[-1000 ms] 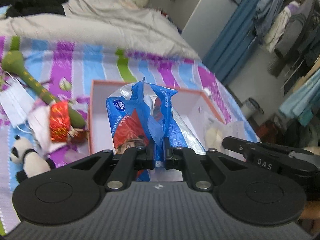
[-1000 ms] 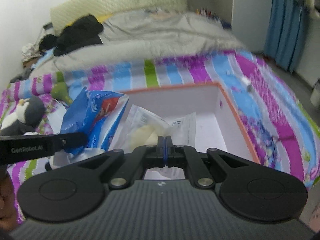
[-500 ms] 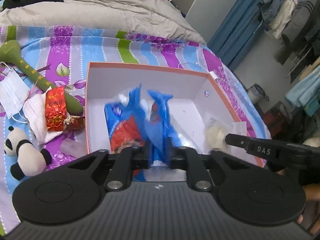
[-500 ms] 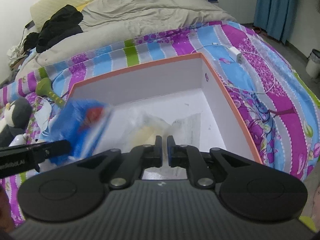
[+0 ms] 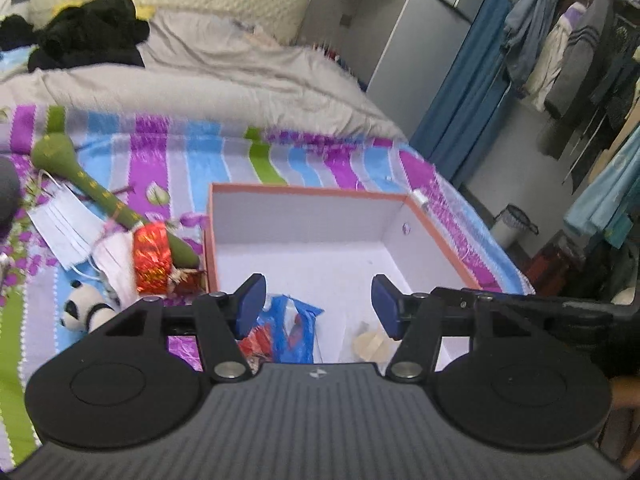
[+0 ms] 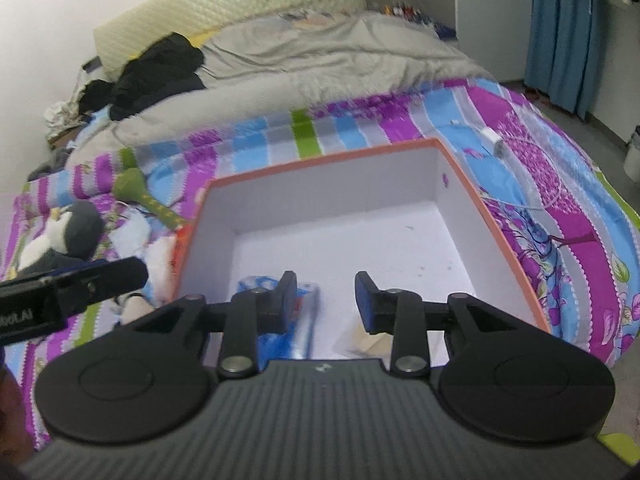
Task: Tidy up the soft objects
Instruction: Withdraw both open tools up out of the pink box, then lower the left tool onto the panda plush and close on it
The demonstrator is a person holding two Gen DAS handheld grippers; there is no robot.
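An orange-rimmed white box (image 5: 308,191) (image 6: 320,160) sits on the striped bedspread. On its near floor lie a blue and red plastic packet (image 5: 290,330) (image 6: 306,320) and a clear pouch with a cream pad (image 5: 370,344) (image 6: 370,342). My left gripper (image 5: 318,306) hangs over the near edge, jaws opening, nothing pressed between them. The jaws of my right gripper (image 6: 326,300) are also opening above the same spot, with nothing held. Left of the box lie a green stick toy (image 5: 100,196), a red foil packet (image 5: 151,258), face masks (image 5: 66,216) and a small panda plush (image 5: 82,310).
A grey duvet (image 5: 224,76) and black clothes (image 5: 86,38) cover the far bed. A penguin plush (image 6: 60,236) lies at the left. A white charger and cable (image 6: 496,144) rest right of the box. Curtains, hanging clothes and a bin (image 5: 512,222) stand beyond the bed's right edge.
Both grippers were shut, the left on the blue packet, the right on the clear pouch; both have let go, opened and pulled back. Packet and pouch now lie in the box.
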